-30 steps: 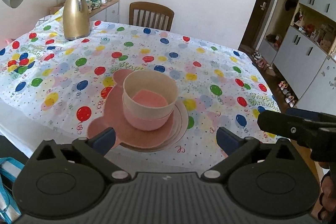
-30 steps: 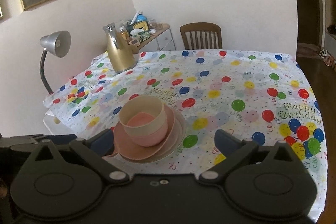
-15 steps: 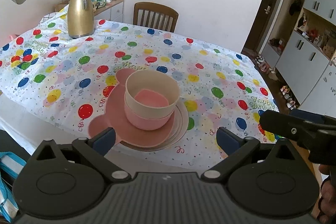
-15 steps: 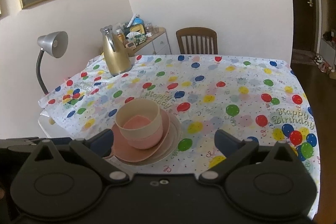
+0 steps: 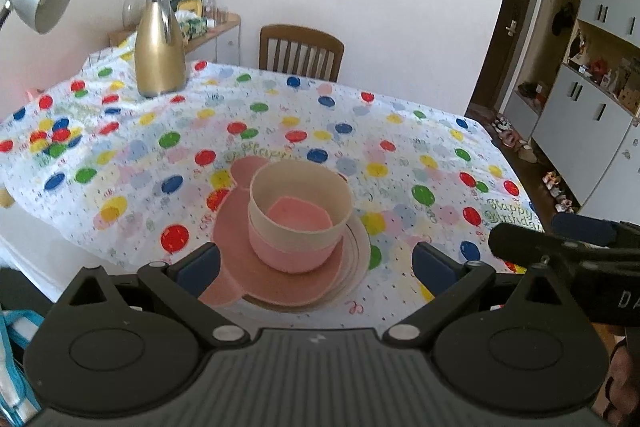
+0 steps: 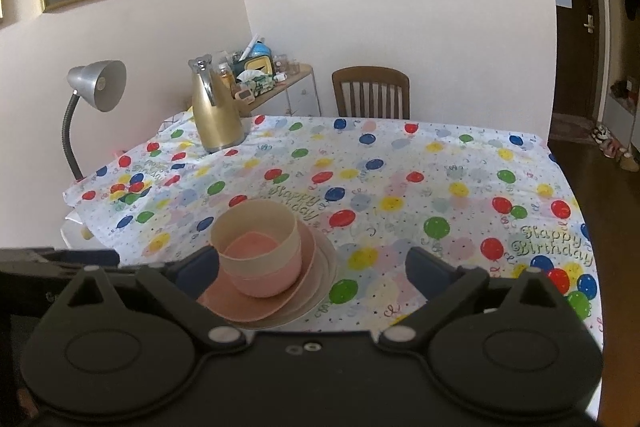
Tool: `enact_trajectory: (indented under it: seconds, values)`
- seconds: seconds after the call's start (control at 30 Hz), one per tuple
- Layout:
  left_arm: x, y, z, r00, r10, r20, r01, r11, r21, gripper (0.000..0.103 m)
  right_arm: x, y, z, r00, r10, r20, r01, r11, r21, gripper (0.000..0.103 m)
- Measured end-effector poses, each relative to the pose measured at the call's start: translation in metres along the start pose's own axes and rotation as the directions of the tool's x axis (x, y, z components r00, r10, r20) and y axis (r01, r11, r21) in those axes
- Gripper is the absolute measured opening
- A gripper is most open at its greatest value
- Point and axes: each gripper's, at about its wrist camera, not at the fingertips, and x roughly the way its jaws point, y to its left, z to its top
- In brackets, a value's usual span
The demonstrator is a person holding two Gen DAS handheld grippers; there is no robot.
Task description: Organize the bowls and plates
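Bowls and plates stood in one stack near the near edge of the table (image 5: 120,163), on a tablecloth (image 6: 400,187) printed with coloured balloons. A cream bowl (image 5: 300,201) sat nested inside a pink bowl (image 5: 294,255), the pink bowl rested on a pink plate (image 5: 248,267) with round ears, and that plate lay on a pale plate (image 5: 358,259) whose rim showed at the right. The left gripper (image 5: 316,263) was held level above the near edge of the table, pointing at the stack, its two blue-tipped fingers (image 5: 198,263) spread wide apart with nothing between them, clear of the dishes. The right gripper (image 6: 312,263) was held just to its right at about the same height, also wide apart and empty, with the stack showing towards its left finger (image 6: 200,267). From the left wrist view the right gripper's black body (image 5: 568,259) reached in from the right edge. A gold jug (image 5: 160,43) stood at the far left of the table, a grey lamp (image 6: 96,87) leaned over the left edge, and a wooden chair (image 6: 370,93) stood at the far side.
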Motion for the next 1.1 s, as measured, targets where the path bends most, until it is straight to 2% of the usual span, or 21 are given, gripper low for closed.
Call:
enact_trajectory:
  seconds: [1.1]
  values:
    - [-0.0065, -0.0041, -0.0033, 1.000, -0.020, 0.024, 0.021, 0.999, -0.038, 0.103, -0.0032, -0.0032, -0.0049, 1.000, -0.022, 0.001, 0.022, 0.999, 0.026, 0.100]
